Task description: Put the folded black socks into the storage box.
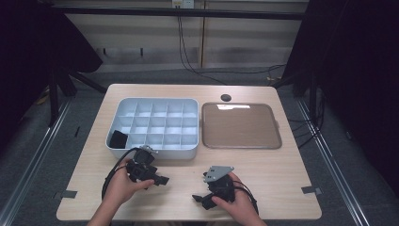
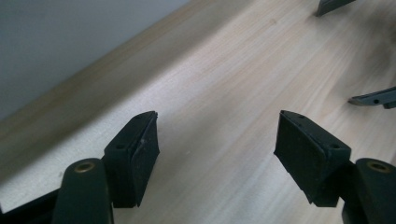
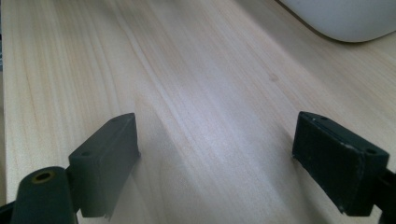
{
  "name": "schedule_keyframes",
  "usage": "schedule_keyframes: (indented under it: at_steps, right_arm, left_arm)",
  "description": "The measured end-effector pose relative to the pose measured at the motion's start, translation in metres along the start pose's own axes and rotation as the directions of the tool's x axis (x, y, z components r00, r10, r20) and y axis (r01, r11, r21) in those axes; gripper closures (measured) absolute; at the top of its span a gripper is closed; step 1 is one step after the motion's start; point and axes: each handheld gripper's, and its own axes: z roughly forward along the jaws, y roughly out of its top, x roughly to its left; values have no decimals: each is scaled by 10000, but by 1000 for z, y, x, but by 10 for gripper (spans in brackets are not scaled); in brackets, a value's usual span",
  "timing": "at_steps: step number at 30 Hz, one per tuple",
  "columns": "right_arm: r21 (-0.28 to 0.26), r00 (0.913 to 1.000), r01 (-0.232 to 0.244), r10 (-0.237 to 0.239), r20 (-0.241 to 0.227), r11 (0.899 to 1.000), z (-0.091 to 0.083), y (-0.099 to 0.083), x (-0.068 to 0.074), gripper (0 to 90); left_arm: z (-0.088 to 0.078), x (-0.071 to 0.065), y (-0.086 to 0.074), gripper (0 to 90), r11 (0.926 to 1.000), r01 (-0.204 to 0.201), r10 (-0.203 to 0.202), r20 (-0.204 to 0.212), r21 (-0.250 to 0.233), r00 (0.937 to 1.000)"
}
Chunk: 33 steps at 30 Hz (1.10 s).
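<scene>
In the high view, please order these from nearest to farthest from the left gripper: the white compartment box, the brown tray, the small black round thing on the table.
From the left gripper:
1. White compartment box, just behind it.
2. Brown tray, to the right of the box.
3. Small black round thing, near the table's far edge.

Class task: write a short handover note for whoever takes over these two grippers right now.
Left gripper: jaws open, nothing between them, low over the table just in front of the compartment box.
Right gripper: jaws open, empty, near the table's front edge.
Box: a dark item sits in its front left compartment; the other compartments look empty.
Brown tray: to the right of the box, bare.
Done: apparently that one item placed.
Left: nothing is held now; what goes in next cannot be told.
</scene>
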Motion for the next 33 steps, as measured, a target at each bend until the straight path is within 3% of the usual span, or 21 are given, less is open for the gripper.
schedule_keyframes:
  at_steps: [2, 6, 13, 33]
  right_arm:
    - [-3, 10000, -1, 1, -3, 10000, 0, 0, 0, 137]
    - [0, 10000, 0, 0, 0, 10000, 0, 0, 0, 136]
    - [-4, 10000, -2, 2, -1, 10000, 0, 0, 0, 136]
    - [-2, 10000, -4, 4, -1, 10000, 0, 0, 0, 136]
  left_arm:
    - [1, -1, -1, 297, 9999, 32, -32, -4, -117, 10000]
    - [3, -1, -4, 296, 9992, -344, 343, -81, -182, 9994]
    - [5, -4, -6, 287, 9966, -604, 593, -217, -568, 9980]
    - [15, -7, -12, 251, 9906, -1100, 1056, -556, -815, 9929]
